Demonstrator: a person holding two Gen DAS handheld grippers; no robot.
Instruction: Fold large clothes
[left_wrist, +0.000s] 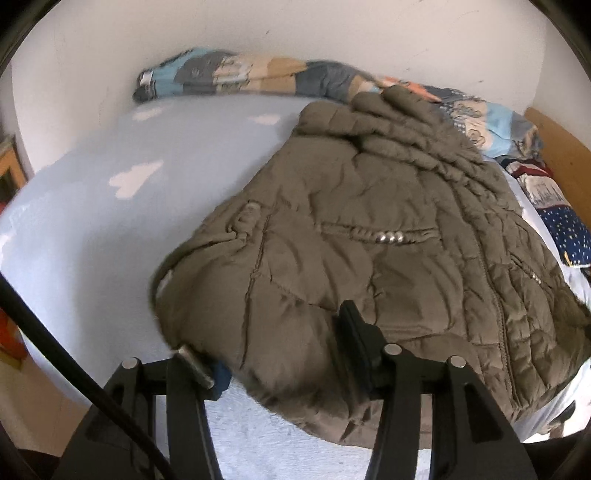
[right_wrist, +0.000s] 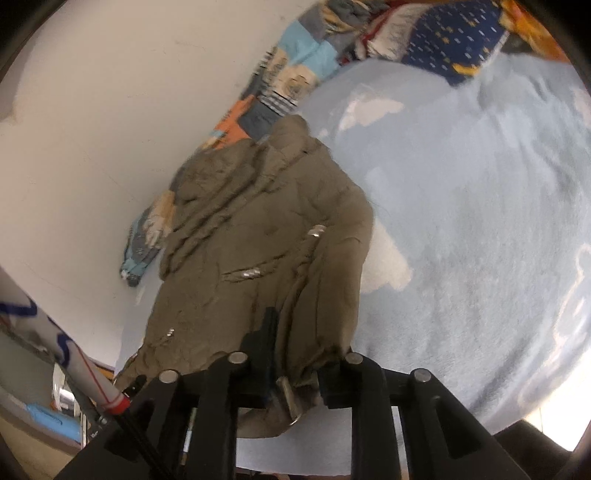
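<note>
- One big garment on the go: an olive-brown quilted jacket (left_wrist: 369, 229) lies on the pale blue bed sheet (left_wrist: 92, 229), its far end up against the patchwork quilt (left_wrist: 240, 74) along the white wall (left_wrist: 295, 29).
- Already it looks part-folded, I'd say: a sleeve or side panel is laid over the body near the far end, giving a fairly compact bundle with the silver snaps (left_wrist: 388, 238) facing up.
- Left tool (left_wrist: 273, 347) sits at the near hem, its jaws parted with a bulge of jacket between them; the pads don't look to be pressing, so I read it as letting go.
- Right tool (right_wrist: 295, 365) is at the near edge too, jaws close together with a bunch of jacket hem and a metal piece, perhaps a zip pull, between them; it looks pinched.
- Still to do, by my reckoning: the near hem is rumpled and hangs loose, so a last fold up and a smoothing remain.
- Bundle isn't squared yet; edges sit uneven.
</note>
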